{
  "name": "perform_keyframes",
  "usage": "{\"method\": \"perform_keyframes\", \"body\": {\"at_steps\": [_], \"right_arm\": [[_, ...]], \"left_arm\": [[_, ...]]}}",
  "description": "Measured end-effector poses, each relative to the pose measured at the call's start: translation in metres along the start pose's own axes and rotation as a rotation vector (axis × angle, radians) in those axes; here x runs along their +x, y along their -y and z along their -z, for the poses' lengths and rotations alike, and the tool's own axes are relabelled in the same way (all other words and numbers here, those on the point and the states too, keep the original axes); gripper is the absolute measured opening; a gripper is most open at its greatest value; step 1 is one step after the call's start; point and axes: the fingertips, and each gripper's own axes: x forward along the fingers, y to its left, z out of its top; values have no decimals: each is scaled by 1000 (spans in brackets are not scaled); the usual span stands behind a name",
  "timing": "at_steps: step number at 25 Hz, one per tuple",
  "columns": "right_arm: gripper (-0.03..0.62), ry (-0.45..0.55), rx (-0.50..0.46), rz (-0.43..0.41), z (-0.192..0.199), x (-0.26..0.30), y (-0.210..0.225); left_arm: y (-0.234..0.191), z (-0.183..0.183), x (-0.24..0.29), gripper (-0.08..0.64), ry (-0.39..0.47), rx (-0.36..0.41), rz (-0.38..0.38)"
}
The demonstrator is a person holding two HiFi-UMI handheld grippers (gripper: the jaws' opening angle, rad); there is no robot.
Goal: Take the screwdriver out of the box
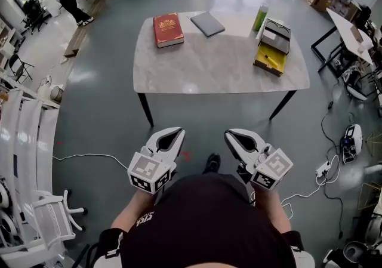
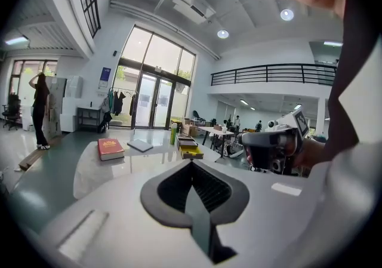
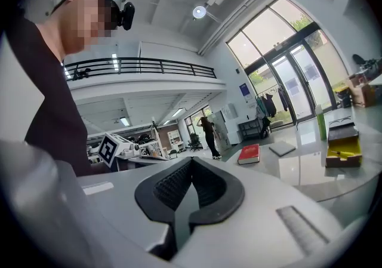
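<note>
Head view: left tongs [image 1: 177, 133] and right tongs [image 1: 230, 135], closed and empty, hang well apart from the box [image 1: 265, 67].

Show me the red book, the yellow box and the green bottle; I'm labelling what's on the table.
red book [image 1: 168, 29], head view, middle of its cover.
yellow box [image 1: 264, 61], head view, yellow floor of the open box.
green bottle [image 1: 260, 18], head view, middle of its body.

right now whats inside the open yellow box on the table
The yellow box lies open at the table's right end. A thin item shows on its yellow inside, too small to identify. Anything beneath the lid is hidden.
</note>
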Motion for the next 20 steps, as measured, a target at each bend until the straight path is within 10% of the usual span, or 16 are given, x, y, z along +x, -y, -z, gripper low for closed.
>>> {"method": "perform_keyframes", "body": {"at_steps": [20], "right_arm": [[14,14,48,75,-35,-51,158]], "left_arm": [[29,-43,162,2,-19,22,61]]}}
